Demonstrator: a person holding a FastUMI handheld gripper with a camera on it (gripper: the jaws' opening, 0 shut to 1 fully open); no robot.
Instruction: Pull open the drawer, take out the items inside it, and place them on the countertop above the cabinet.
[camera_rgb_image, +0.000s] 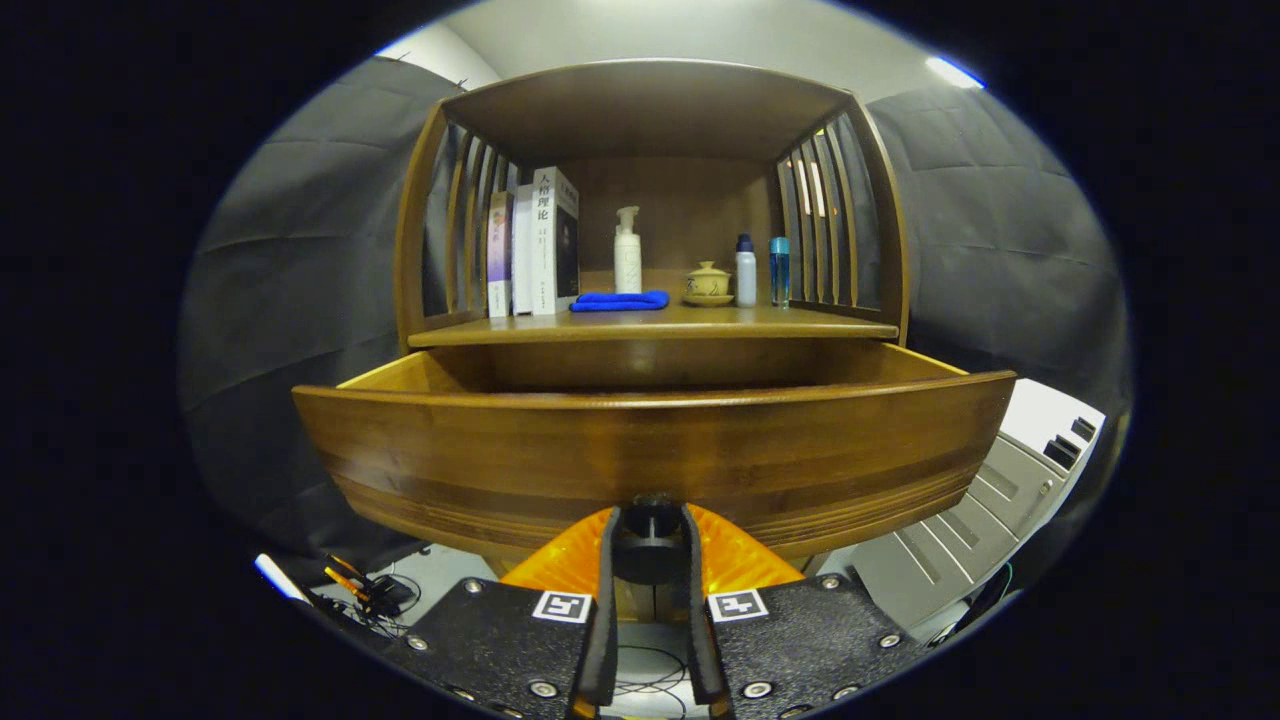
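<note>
The wooden drawer (650, 445) stands pulled out from the cabinet, its curved front panel right ahead of my fingers. My gripper (648, 525) is shut on the drawer's dark round knob (650, 520) at the bottom middle of the panel, one finger on each side. The drawer's inside is hidden behind the front panel; no items in it can be seen. Above it lies the countertop (820, 322) of the cabinet.
On the countertop stand several books (535, 245), a white pump bottle (627, 252), a folded blue cloth (620, 300), a lidded tea bowl (708, 284) and two small bottles (760, 270). Slatted sides and a roof enclose it. A grey case (990, 500) lies to the right, cables (365, 590) on the floor left.
</note>
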